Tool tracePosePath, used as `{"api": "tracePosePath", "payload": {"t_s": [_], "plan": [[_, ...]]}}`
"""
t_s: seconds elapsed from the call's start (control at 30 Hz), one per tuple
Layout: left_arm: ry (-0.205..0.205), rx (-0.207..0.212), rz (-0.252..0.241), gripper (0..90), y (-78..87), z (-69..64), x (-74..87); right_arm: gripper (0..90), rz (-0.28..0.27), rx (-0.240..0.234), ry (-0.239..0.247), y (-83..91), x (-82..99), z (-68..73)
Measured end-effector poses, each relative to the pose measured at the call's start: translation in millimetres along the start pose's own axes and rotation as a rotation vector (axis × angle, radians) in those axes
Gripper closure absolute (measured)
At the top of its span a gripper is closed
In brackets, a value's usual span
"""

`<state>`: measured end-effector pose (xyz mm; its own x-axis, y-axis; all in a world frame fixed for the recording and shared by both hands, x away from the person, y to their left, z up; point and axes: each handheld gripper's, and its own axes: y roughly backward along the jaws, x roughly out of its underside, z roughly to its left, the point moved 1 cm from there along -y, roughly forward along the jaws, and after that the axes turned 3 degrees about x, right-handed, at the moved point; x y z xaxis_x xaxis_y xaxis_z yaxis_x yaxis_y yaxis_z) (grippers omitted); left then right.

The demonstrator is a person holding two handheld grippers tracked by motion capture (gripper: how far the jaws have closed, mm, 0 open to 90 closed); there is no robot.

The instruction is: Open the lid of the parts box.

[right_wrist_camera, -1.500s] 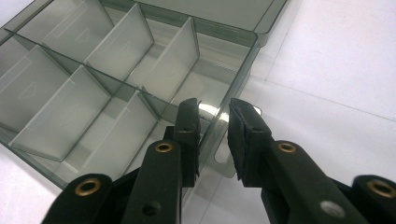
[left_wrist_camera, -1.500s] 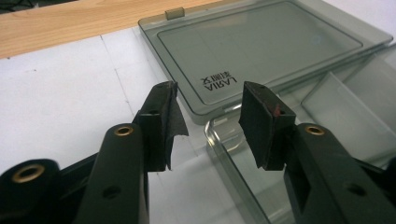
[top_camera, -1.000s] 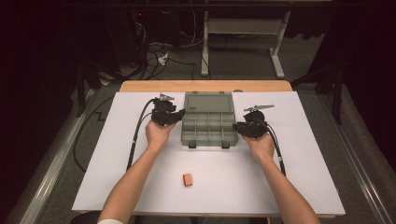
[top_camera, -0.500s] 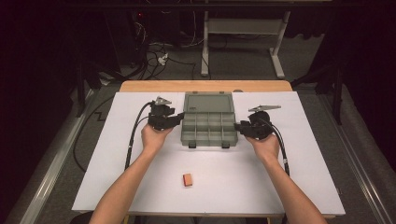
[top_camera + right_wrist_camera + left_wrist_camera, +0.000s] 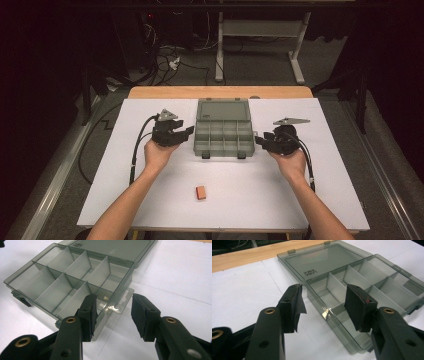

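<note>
A grey translucent compartment box [image 5: 223, 138] lies open in the middle of the white table sheet [image 5: 320, 200], its lid [image 5: 223, 109] folded flat toward the far edge and its latch side facing the person. The box's long axis runs left to right, so each short end faces one hand. The left gripper [image 5: 187, 131] sits just off the left end and the right gripper [image 5: 259, 140] just off the right end, both about equally near and both pointing inward at it.

Both sets of jaws have just been opening. In the left gripper view the pads [image 5: 292, 307] stand wide, with the box's near left corner [image 5: 329, 312] in line between them, untouched. In the right gripper view the pads [image 5: 90, 312] are also spread, flanking the box's corner and its clear tab [image 5: 122, 303]; they seem to be clear of it, though the angle makes contact hard to rule out.

A small orange block [image 5: 201, 192] lies well apart, nearer the person, roughly midway between the forearms. Whichever hand goes for it must draw back toward the near edge.
</note>
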<state>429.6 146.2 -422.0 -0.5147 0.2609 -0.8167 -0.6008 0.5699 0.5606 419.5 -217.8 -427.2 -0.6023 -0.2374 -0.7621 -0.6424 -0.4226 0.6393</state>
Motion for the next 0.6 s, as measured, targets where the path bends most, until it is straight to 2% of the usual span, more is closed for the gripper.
{"api": "tracePosePath", "payload": {"t_s": [0.27,0.43,0.6], "plan": [[-0.012,-0.003,-0.003,47.0,11.4,0.9,9.9,53.7,-0.022,0.000,0.002,6.4,8.4,-1.9],[-0.012,0.000,-0.024,46.7,20.1,0.7,15.4,52.7,-0.032,0.000,0.001,10.7,13.4,-3.0],[-0.016,0.006,-0.017,46.5,24.4,0.3,21.1,51.6,-0.039,0.001,-0.003,15.1,17.0,-4.7]]}}
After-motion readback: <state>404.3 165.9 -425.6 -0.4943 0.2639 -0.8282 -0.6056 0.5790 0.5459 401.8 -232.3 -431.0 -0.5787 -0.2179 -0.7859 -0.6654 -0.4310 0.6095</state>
